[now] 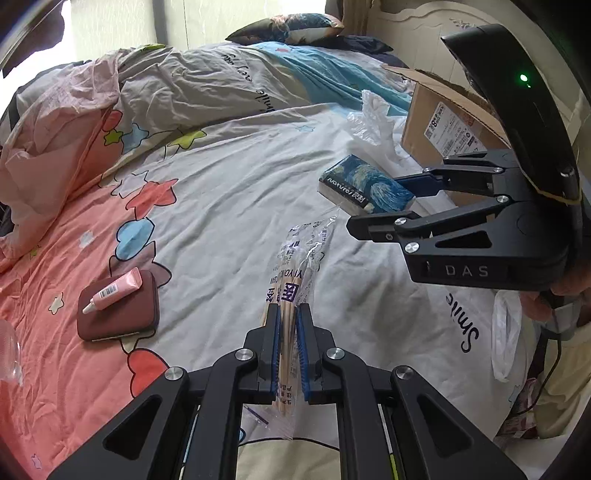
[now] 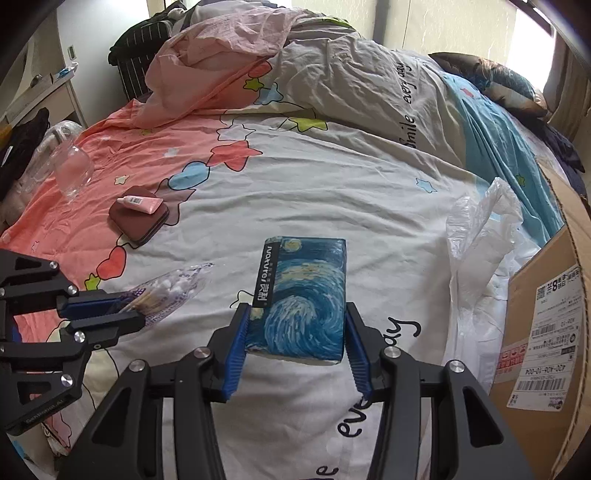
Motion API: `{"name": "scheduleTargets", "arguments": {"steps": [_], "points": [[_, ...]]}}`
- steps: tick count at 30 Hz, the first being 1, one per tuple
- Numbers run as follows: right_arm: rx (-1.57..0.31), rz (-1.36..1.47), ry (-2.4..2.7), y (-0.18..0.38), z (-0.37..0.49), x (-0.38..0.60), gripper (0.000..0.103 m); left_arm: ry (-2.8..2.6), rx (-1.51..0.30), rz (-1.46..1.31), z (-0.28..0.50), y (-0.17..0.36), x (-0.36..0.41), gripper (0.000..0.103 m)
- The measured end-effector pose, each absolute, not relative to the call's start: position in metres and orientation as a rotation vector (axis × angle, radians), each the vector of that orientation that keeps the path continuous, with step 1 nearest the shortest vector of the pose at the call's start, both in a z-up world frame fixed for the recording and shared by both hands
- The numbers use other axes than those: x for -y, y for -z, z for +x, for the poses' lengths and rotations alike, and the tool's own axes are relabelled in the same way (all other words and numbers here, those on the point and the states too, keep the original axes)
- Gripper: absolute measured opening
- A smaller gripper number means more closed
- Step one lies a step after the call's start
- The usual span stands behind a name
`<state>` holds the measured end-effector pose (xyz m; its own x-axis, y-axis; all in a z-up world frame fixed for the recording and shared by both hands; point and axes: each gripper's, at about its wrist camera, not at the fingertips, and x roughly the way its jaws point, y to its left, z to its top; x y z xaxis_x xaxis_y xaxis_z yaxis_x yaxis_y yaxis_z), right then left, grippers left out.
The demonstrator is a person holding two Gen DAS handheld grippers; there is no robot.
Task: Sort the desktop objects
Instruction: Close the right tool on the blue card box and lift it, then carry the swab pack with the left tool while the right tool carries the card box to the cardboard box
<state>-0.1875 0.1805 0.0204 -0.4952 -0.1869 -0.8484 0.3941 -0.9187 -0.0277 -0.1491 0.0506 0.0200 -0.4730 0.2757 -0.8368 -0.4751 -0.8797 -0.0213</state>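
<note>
Left wrist view: your left gripper (image 1: 288, 317) is clenched on a clear swab pack (image 1: 293, 273); the blue pads pinch the bundle of sticks, and the pack's loose plastic end reaches ahead over the quilt (image 1: 229, 192). To the right, your right gripper (image 1: 380, 203) comes in from the side with the tissue pack (image 1: 364, 188) between its fingers, above the white part of the quilt. On the pink part at left lies a maroon case (image 1: 122, 310) with a pink tube (image 1: 114, 290) resting on top, cap toward the left. A cardboard box (image 1: 439, 129) stands at upper right, with a white plastic bag (image 1: 373, 118) just beside it. A pillow (image 1: 291, 27) sits at the head of the bed.

Right wrist view: your right gripper (image 2: 295, 332) is grasping the tissue pack (image 2: 306, 295); both blue pads press its long sides, and the starry-swirl face points up at the camera. Your left gripper (image 2: 122, 310) enters from the left edge, the swab pack (image 2: 173, 288) held in its fingers with cotton tips showing through the plastic. Farther back at left, the maroon case (image 2: 136, 221) and pink tube (image 2: 140, 203) lie together on the quilt (image 2: 314, 177); a clear glass (image 2: 74, 170) sits tilted beyond them. The cardboard box (image 2: 546, 310) and plastic bag (image 2: 480, 236) fill the right side.
</note>
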Motion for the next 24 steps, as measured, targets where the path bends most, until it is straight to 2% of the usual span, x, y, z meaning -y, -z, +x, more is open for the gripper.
{"name": "scheduleTargets", "arguments": {"steps": [24], "points": [[-0.302,1.176,2.602,-0.101,-0.096,-0.240,0.045,-2.394,-0.375,-1.114,-0.078,-0.089,-0.106,0.009]]}}
